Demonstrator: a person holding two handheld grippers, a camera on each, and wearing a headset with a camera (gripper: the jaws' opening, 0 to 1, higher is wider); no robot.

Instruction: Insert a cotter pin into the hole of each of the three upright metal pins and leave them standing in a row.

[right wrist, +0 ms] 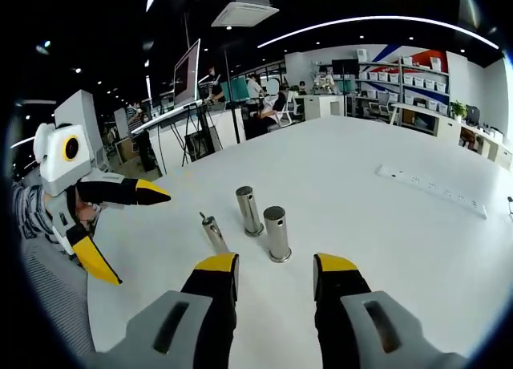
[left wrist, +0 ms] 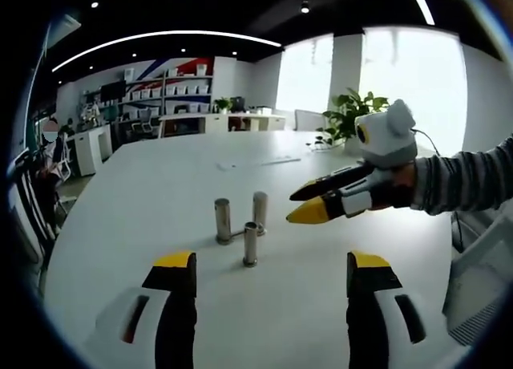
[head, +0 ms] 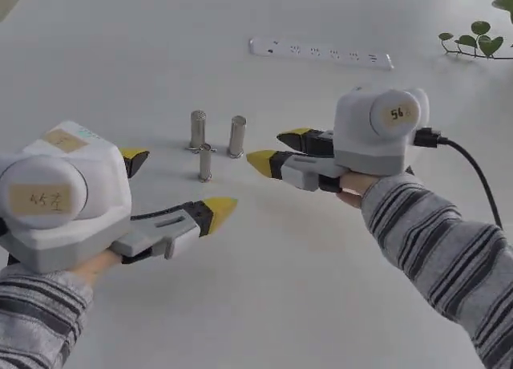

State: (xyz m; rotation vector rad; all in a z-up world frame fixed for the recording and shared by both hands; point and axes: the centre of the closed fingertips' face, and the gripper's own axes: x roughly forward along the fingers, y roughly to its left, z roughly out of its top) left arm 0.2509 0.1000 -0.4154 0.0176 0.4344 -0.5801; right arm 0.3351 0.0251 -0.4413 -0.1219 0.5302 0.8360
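Metal pins (head: 205,162) are standing clustered on the table (head: 321,289), between the left gripper (head: 178,180) and right gripper (head: 275,147) — both are hovering, jaws spread, empty. Steadying one pin while threading is looking wisest.

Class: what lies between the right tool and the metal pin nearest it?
Only bare tabletop separates right tool from nearest pin, seen in the head view.

The left tongs (head: 178,180) and right tongs (head: 275,147) are white with yellow tips; metal pins (head: 206,162) silver, worktop (head: 304,257) white, sleeve (head: 433,233) grey with dark stripes.
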